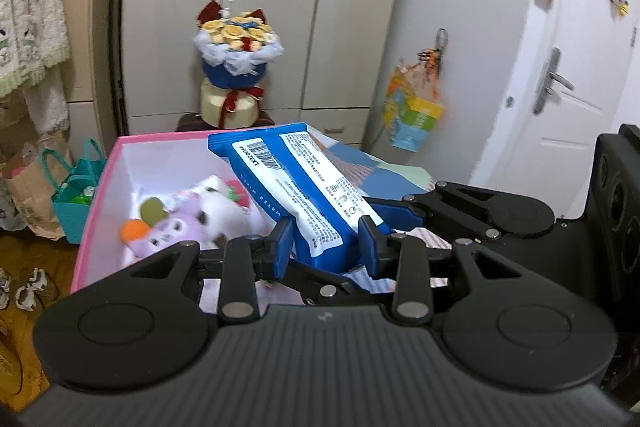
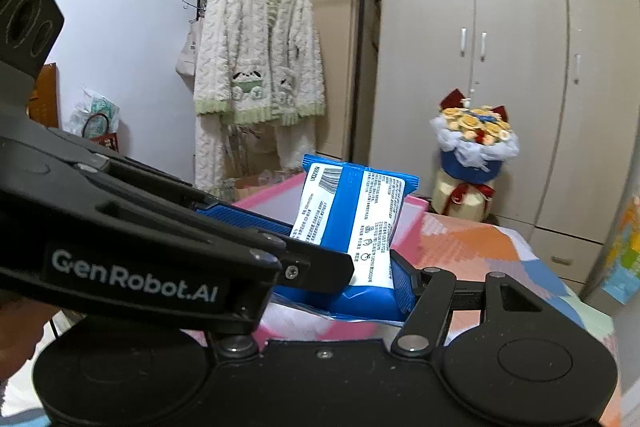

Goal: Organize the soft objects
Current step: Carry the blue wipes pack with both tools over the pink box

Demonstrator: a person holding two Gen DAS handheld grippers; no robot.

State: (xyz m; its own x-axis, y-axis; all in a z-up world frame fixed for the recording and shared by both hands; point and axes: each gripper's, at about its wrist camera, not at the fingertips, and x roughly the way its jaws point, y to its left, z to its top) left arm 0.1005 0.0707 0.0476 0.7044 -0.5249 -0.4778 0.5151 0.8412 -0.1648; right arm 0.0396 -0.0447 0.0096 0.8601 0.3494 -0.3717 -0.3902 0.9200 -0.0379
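wipes pack [image 1: 304, 187] reads "WATER WIPES" | left gripper [image 1: 326, 247] and right gripper [image 2: 344, 267], marked "GenRobot.AI", both clamp it

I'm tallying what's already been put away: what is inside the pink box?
The pink box holds a purple plush and a white plush. The wipes pack and left gripper cover its right part.

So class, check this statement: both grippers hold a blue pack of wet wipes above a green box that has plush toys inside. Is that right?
One detail is wrong: the box is pink, not green, as the left wrist view shows. The rest stands: the left gripper and the right gripper both clamp the blue pack of wet wipes above the box, and plush toys lie inside.
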